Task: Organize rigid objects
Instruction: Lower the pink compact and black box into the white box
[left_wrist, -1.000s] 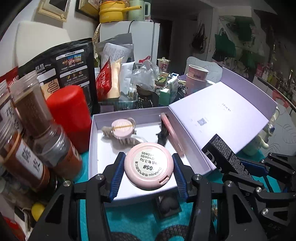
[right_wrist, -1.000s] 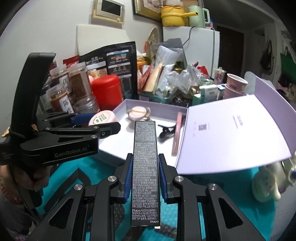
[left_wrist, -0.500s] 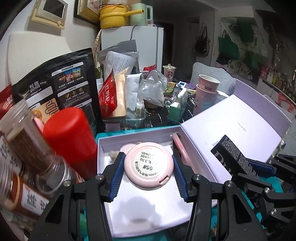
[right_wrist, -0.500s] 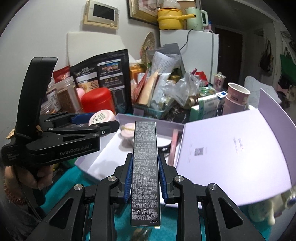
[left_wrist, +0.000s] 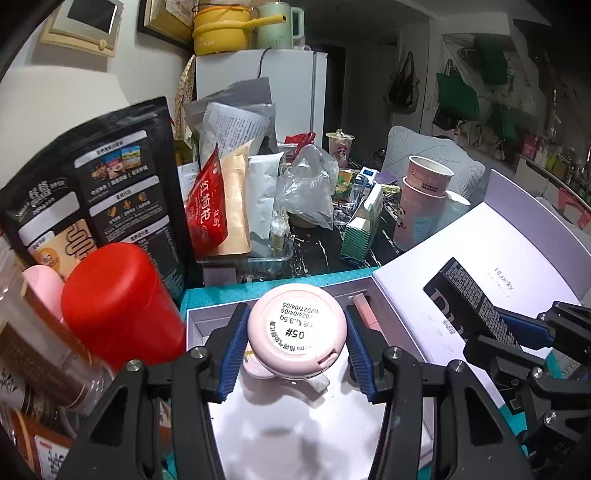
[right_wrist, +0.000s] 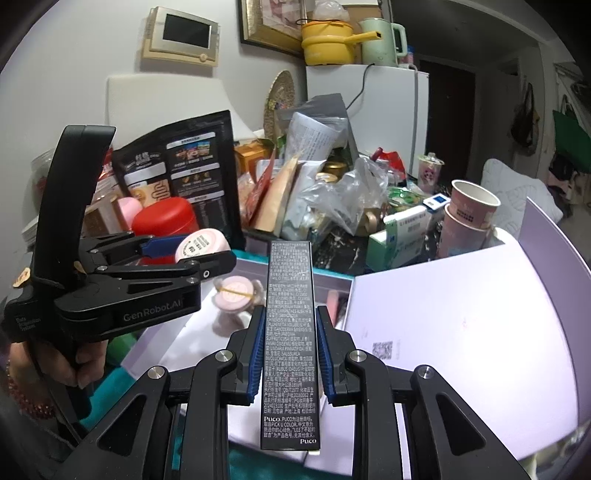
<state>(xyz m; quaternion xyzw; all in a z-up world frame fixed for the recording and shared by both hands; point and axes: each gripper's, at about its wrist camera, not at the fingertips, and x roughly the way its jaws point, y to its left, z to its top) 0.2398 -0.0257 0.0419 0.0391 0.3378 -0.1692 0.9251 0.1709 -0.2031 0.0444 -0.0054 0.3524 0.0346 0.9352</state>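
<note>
My left gripper (left_wrist: 295, 343) is shut on a round pink compact (left_wrist: 297, 330) with a "05#" label, held above the open lavender box (left_wrist: 295, 435). The same left gripper (right_wrist: 192, 254) with the compact (right_wrist: 201, 242) shows at the left of the right wrist view. My right gripper (right_wrist: 290, 354) is shut on a long black printed carton (right_wrist: 290, 332), upright between its blue pads, over the box's near edge. That carton (left_wrist: 472, 302) also appears at the right of the left wrist view. Inside the box lie a pink round item with a yellow band (right_wrist: 234, 295) and a pink stick (left_wrist: 365, 314).
The box lid (right_wrist: 461, 325) lies open to the right. A red canister (left_wrist: 118, 306), spice jars (left_wrist: 33, 354) and a black pouch (left_wrist: 92, 184) crowd the left. Bags (left_wrist: 306, 184), a green carton (left_wrist: 360, 229) and stacked paper cups (left_wrist: 424, 199) stand behind the box. A hand (right_wrist: 55, 362) holds the left tool.
Both grippers have moved forward over the box with their loads; the box's back edge and the clutter behind now look nearer. Grips are unchanged.
</note>
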